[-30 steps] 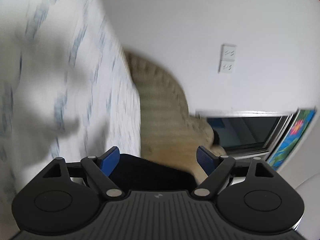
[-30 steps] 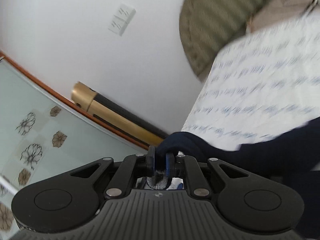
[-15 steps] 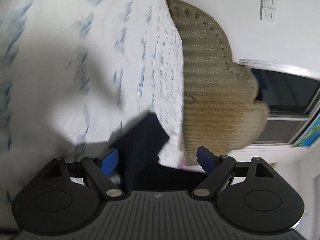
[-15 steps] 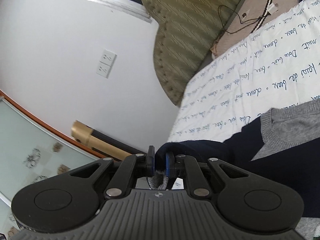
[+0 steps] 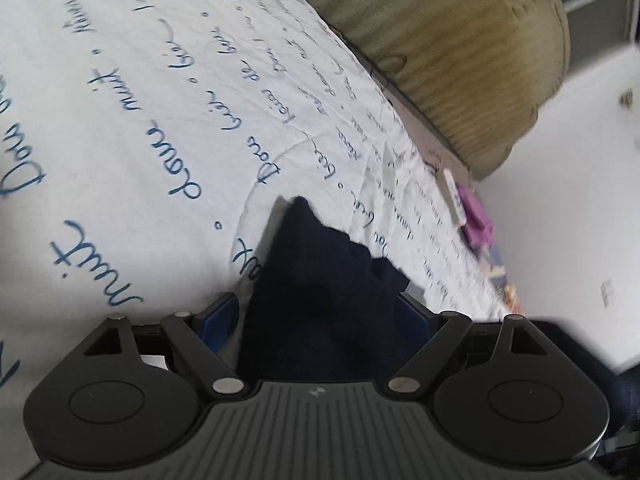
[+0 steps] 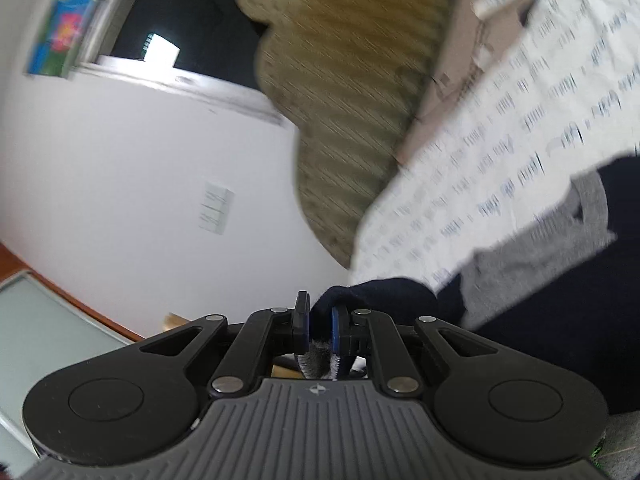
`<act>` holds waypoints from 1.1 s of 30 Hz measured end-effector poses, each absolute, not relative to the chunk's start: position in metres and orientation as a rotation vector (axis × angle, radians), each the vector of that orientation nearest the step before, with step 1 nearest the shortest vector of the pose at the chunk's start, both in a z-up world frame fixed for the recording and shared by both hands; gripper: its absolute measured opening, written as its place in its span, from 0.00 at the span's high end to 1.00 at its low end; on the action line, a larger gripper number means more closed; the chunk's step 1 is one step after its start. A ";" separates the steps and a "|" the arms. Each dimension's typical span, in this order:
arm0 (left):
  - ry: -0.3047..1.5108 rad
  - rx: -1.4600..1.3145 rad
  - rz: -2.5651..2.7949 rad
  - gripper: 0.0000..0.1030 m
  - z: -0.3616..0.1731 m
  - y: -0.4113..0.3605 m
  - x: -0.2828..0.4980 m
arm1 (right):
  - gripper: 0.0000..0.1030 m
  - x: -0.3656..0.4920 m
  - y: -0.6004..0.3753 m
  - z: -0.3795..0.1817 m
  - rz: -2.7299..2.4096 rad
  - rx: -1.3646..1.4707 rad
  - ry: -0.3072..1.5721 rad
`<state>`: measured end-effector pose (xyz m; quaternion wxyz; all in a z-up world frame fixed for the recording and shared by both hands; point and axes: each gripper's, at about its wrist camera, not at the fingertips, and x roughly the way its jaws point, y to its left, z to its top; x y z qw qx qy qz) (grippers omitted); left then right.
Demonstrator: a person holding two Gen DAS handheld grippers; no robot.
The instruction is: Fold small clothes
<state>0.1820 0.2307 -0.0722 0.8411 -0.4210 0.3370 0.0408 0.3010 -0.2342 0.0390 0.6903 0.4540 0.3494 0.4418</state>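
A small navy sweater (image 5: 316, 280) with a grey panel (image 6: 540, 248) lies on a white bed sheet (image 5: 140, 120) printed with blue script. My left gripper (image 5: 316, 314) is tilted down over the bed with its jaws wide apart. A navy fold of the sweater lies between the blue pads (image 5: 220, 316), and a strip of sheet shows beside the left pad. My right gripper (image 6: 320, 322) is shut on a navy edge of the same sweater (image 6: 380, 296), held out past the sheet (image 6: 520, 140) toward the wall.
An olive tufted headboard (image 5: 460, 52) runs along the bed's far side. A white remote (image 5: 454, 200) and a purple item (image 5: 476, 216) lie on the ledge by it. On the white wall are a socket plate (image 6: 216, 208), a dark window (image 6: 180, 28) and a bright picture (image 6: 68, 12).
The left view has rolled and swung down from the wall onto the bed, and navy cloth now lies between its fingers. The right gripper has swung sideways, still clamped on the navy edge.
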 end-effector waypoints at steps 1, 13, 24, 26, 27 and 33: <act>0.717 -0.847 0.082 0.17 -0.072 0.228 0.184 | 0.85 0.297 -0.247 0.038 0.991 1.040 0.746; 0.799 -0.562 0.072 0.83 -0.063 0.193 0.215 | 0.85 0.295 -0.313 -0.098 0.670 1.232 0.903; 0.806 -0.494 0.088 0.92 -0.066 0.188 0.217 | 0.30 0.272 -0.345 -0.085 0.555 1.165 0.701; 0.810 -0.489 0.087 0.92 -0.065 0.187 0.217 | 0.30 0.274 -0.329 -0.057 0.538 0.882 0.704; 0.810 -0.484 0.085 0.92 -0.065 0.187 0.217 | 0.30 0.276 -0.321 -0.045 0.525 0.739 0.695; 0.797 -0.480 0.084 0.91 -0.068 0.186 0.215 | 0.37 0.330 -0.299 -0.051 0.500 0.510 0.874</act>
